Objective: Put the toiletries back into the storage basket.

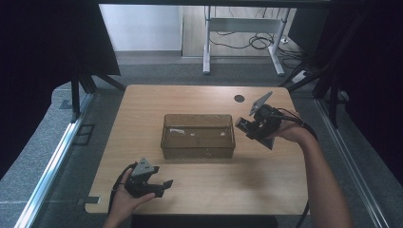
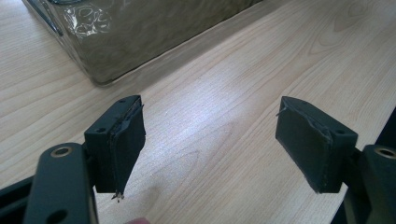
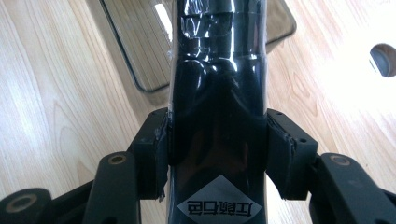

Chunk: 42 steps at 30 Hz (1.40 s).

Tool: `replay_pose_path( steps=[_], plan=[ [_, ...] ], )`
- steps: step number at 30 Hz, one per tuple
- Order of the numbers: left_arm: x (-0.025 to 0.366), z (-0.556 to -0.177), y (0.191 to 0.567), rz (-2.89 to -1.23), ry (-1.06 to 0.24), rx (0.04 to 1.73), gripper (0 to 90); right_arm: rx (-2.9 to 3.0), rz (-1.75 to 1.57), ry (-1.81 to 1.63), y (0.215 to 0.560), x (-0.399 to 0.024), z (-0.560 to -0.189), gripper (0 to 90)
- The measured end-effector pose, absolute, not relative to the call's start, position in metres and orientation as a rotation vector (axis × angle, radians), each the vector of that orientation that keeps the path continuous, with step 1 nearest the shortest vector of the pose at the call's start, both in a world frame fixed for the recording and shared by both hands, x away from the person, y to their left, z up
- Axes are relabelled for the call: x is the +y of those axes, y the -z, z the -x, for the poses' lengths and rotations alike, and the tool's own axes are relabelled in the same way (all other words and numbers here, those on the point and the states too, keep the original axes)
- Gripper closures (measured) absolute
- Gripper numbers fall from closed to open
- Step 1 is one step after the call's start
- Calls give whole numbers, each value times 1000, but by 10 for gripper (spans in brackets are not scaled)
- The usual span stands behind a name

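Item: right tool (image 1: pixel 243 124), clenched on a glossy black wrapped packet (image 3: pixel 218 93); white diamond label near the jaws. The packet projects forward past the jaw tips over the near end of the tray, probably so it can be lowered in.

Item: clear smoky plastic tray (image 1: pixel 198 151), mid-worktop (image 1: pixel 199 190), directly ahead of and below the right tool; inside, faint pale flecks too small to identify.

Item: left tool (image 2: pixel 210 135), released, jaws wide apart with nothing between, low over bare wood; tray corner ahead and to its left. Likely parked clear, waiting.
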State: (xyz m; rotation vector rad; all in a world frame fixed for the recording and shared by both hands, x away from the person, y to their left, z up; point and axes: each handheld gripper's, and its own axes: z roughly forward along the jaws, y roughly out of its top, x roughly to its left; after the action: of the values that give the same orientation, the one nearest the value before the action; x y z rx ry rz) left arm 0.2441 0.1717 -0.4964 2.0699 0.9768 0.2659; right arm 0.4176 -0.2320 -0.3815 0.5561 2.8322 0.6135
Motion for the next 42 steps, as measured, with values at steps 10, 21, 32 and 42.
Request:
replay_pose_path(
  steps=[10, 21, 32, 42],
  plan=[
    [172, -244, 497, -2072, -265, 978, 244, 2835, -502, -623, 375, -208, -420, 463],
    [173, -244, 496, -2070, -266, 980, 244, 2846, -448, -630, 371, -185, -424, 462],
    [173, -244, 496, -2066, -263, 979, 244, 2850, -411, -630, 366, -166, -427, 463],
    [174, -244, 496, -2070, -262, 978, 244, 2858, -376, -640, 367, -151, -429, 463]
  ],
)
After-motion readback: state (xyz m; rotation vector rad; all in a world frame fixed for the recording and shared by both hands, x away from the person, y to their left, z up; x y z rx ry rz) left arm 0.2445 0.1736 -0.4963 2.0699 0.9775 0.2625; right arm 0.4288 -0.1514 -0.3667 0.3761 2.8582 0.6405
